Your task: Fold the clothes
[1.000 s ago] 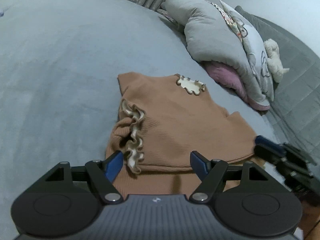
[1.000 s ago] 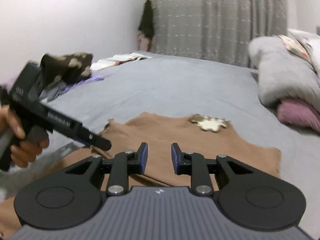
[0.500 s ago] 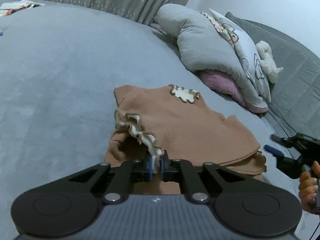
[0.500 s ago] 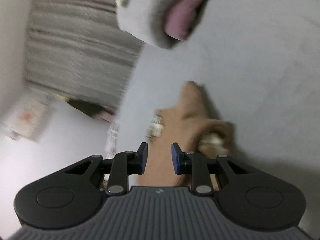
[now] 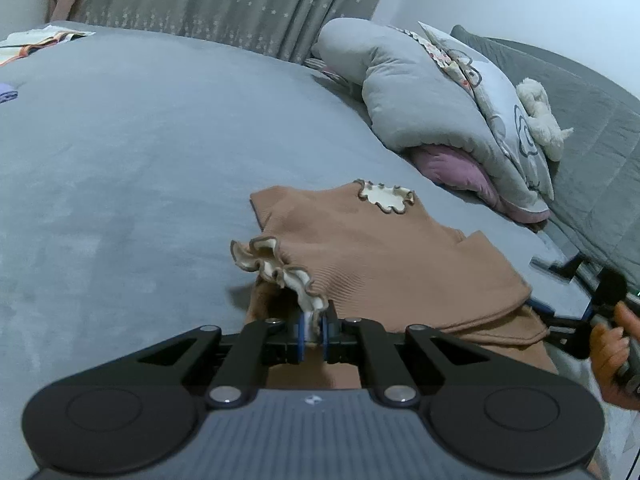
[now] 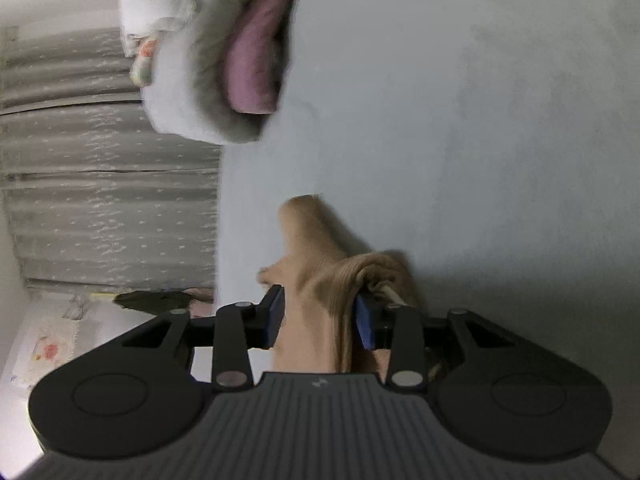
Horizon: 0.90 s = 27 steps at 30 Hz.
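Item: tan ribbed knit top point(image 5: 384, 256) with cream frilled cuffs and a cream frilled collar point(image 5: 385, 197), lying on the grey bed cover point(image 5: 132, 152).
Location: near side of the bed, towards its right edge, well apart from the heaped grey quilt point(image 5: 424, 96) at the head end.
Progress, done: one sleeve lies across the body; the near hem looks doubled over, as far as the left wrist view shows.
Progress, left: judged early to middling; the bundle is loose and uneven, and a final fold and squaring appear outstanding.
Left gripper point(image 5: 314, 334): jaws together, clamped on the frilled cuff point(image 5: 276, 270) of the sleeve.
Right gripper point(image 6: 320, 316): jaws have just been opening and stand apart; a bunched fold of the tan top sits between them, brushing one pad, not pinched.
Right hand point(image 5: 614, 354): seen at the bed's right edge, gripping its tool.
Containers: none in view.
Other bedding: mauve cushion point(image 5: 452, 166) tucked under the quilt; white plush toy point(image 5: 540, 120) on top.
Far corner: pale printed cloth point(image 5: 36, 38) on the bed, not sorted.
Backdrop: grey starred curtain point(image 5: 224, 4).
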Available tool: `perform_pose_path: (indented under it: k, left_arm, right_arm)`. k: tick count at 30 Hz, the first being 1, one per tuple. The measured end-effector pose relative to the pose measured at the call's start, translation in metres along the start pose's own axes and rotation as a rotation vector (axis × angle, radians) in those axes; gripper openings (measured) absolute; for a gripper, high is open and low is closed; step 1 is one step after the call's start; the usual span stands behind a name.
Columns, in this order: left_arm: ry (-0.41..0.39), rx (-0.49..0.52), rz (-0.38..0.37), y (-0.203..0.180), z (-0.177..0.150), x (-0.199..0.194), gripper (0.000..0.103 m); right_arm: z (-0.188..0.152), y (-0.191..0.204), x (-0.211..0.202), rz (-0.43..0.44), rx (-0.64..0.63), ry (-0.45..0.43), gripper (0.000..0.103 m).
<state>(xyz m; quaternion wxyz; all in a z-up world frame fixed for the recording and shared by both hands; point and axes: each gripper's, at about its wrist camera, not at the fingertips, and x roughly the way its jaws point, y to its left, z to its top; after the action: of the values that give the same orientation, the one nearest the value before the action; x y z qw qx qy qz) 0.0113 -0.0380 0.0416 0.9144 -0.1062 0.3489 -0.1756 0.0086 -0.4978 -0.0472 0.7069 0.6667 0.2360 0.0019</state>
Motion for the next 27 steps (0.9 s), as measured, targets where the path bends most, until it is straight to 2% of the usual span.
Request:
perform_pose_path:
  k: [1,2,3,5,8,12,13,15,18,19,21,23,27]
  left_arm:
    - [-0.002,0.007,0.005,-0.001,-0.001,-0.001,0.006]
    - [-0.002,0.018,0.012,-0.001,-0.002,-0.001,0.006]
    - [-0.002,0.035,0.021,-0.003,-0.004,0.000,0.006]
    - [0.002,0.065,0.037,-0.005,-0.007,0.002,0.006]
    - [0.043,0.106,0.037,-0.010,-0.012,0.009,0.006]
    - [0.075,0.140,0.055,-0.012,-0.014,0.011,0.007]
    - [0.086,0.143,0.050,-0.011,-0.013,0.010,0.008]
    - [0.111,0.148,0.040,-0.009,-0.011,0.010,0.009]
    - [0.129,0.105,0.010,0.002,-0.005,0.006,0.016]
    - [0.125,0.080,0.004,0.007,-0.002,0.004,0.024]
    - [0.095,0.034,0.015,0.018,0.007,-0.002,0.026]
    - [0.059,-0.005,0.029,0.029,0.017,-0.008,0.026]
    - [-0.002,-0.091,0.027,0.054,0.037,-0.016,0.026]
  right_arm:
    - [0.003,0.002,-0.002,-0.011,-0.008,-0.001,0.053]
    - [0.003,-0.002,-0.001,-0.082,-0.016,-0.010,0.050]
    - [0.004,-0.005,0.000,-0.100,-0.002,-0.017,0.042]
    - [0.005,-0.017,-0.006,-0.078,0.107,-0.055,0.042]
    - [0.004,-0.014,-0.012,-0.089,0.104,-0.081,0.042]
    - [0.010,0.007,-0.014,-0.188,-0.027,-0.038,0.044]
    - [0.014,0.020,-0.015,-0.231,-0.117,-0.037,0.048]
    - [0.017,0.059,-0.024,-0.335,-0.419,-0.134,0.050]
    - [0.017,0.080,-0.026,-0.325,-0.607,-0.219,0.051]
    - [0.017,0.082,-0.018,-0.306,-0.656,-0.198,0.051]
    - [0.019,0.086,-0.001,-0.267,-0.755,-0.150,0.051]
    - [0.022,0.075,0.024,-0.272,-0.790,-0.102,0.051]
    - [0.037,0.053,0.052,-0.223,-0.706,-0.013,0.050]
